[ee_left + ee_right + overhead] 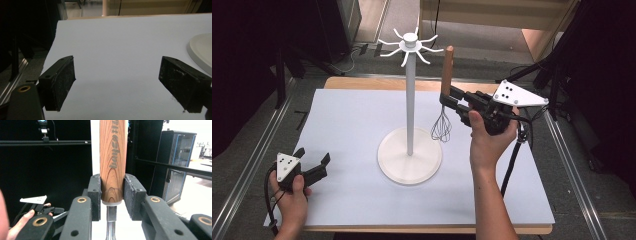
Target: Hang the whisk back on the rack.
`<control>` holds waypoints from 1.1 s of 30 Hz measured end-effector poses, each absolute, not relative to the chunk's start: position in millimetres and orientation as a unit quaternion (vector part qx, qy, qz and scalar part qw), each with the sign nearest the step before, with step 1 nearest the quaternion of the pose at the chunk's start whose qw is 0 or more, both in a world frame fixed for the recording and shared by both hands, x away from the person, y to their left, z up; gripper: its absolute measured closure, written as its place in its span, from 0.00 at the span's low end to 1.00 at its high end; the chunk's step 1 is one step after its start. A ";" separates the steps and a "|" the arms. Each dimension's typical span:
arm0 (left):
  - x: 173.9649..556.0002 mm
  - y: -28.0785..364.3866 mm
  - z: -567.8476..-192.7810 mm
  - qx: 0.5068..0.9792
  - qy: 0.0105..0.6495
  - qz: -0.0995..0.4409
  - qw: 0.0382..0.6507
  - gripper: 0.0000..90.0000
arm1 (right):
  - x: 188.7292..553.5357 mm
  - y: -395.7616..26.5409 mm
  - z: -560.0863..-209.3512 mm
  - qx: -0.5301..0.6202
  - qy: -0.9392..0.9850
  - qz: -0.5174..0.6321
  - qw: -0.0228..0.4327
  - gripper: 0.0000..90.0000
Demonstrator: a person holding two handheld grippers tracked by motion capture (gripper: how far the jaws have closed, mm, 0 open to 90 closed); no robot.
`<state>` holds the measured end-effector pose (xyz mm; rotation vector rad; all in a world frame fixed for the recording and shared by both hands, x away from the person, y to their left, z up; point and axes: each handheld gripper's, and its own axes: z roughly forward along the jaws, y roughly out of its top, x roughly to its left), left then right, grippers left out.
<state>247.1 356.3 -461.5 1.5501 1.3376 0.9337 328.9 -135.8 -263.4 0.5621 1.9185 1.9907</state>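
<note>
Nearest the lens: two black jaws of the right gripper (112, 197) rise from the bottom of the right gripper view, clenched on the lower end of the whisk's wooden handle (113, 162).
Cut off: that handle runs out of the top of the right gripper view, and the printed lettering on it is too partial to read; the wires are cropped at the bottom edge.
Hard to make out: behind the handle a white strip, likely the stand's pole, is mostly covered by the wood.
Whisk: in the high view the whisk (443, 100) hangs upright, handle up and wire head down, clear of the table, just beside the pole of the white hook stand (410, 100) and near its round base.
Right gripper: grasping the whisk where the wood meets the metal neck; both pads press against the handle's sides. The right hand (484, 140) holds it raised above the white table sheet (347, 125).
Left gripper: the left gripper (314, 162) rests low at the sheet's near left corner, held by the left hand (292, 192); its jaws are spread wide with nothing but bare sheet between them.
Stand base: a curved slice of the base (200, 50) is cut by the right edge of the left gripper view.
</note>
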 end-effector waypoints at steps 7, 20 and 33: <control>247.1 356.4 -461.3 0.623 0.536 0.374 0.429 0.16 | 330.0 -132.7 -261.8 0.196 0.674 0.695 0.156 0.78; 247.2 356.7 -461.5 0.622 0.536 0.374 0.431 0.16 | 333.0 -126.6 -260.1 0.192 0.676 0.695 0.153 0.78; 247.2 356.8 -461.4 0.622 0.537 0.373 0.431 0.16 | 336.2 -118.0 -262.2 0.189 0.684 0.688 0.150 0.78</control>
